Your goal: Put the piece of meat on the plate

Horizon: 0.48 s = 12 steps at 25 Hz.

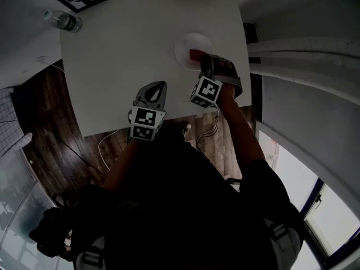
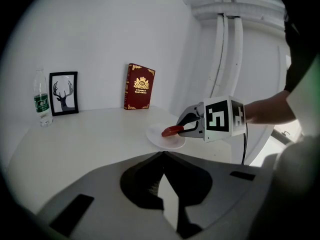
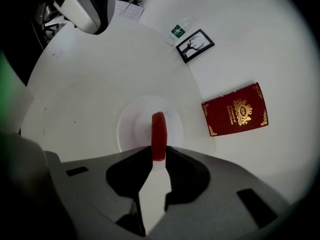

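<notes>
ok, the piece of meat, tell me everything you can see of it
The piece of meat is a small, elongated red slab, smooth, with a rounded far end; it looks like plastic or rubber. Its near end is pinched between the jaws of the right tool, on edge, sticking out past the tips. It sits over the middle of the white plate, seemingly just above it, though contact cannot be ruled out. Nothing else touches it.

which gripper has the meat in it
The right hand-held gripper: its jaws clamp the red piece of meat over the plate. The left hand-held gripper holds nothing.
</notes>
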Tool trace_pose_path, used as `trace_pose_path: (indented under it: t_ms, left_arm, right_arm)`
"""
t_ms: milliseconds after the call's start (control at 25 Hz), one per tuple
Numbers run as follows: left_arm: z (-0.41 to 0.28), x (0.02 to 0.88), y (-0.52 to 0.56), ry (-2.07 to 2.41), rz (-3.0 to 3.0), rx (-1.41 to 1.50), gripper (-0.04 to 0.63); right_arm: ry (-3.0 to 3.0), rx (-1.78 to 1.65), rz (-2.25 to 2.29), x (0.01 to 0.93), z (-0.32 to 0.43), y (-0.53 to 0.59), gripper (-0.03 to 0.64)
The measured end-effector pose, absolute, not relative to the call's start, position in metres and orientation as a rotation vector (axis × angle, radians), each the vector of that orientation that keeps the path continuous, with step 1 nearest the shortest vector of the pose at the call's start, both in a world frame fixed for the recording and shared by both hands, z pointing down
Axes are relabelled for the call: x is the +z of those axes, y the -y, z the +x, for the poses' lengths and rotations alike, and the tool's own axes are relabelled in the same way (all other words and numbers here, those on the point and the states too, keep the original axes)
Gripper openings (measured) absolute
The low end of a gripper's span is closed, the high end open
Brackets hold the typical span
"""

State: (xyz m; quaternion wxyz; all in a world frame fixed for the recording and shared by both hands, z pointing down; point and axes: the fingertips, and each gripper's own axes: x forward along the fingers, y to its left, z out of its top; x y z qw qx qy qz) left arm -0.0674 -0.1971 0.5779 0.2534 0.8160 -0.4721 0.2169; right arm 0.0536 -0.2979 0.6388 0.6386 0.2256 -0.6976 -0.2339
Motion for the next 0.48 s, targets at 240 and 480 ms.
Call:
trace_pose_path:
  t_ms: [240,480]
  left_arm:
    - [-0.068,0.58,0.196,1.296,2.2,0.575,0.002]
    - [-0.068,0.579,0.194,1.313,2.191,0.564,0.002]
  right_arm:
    - [1.539,-0.614,0.48,0.647,0.053,0.3,0.094]
    - [1.528,-0.654,0.475,0.638,0.044,0.31,0.095]
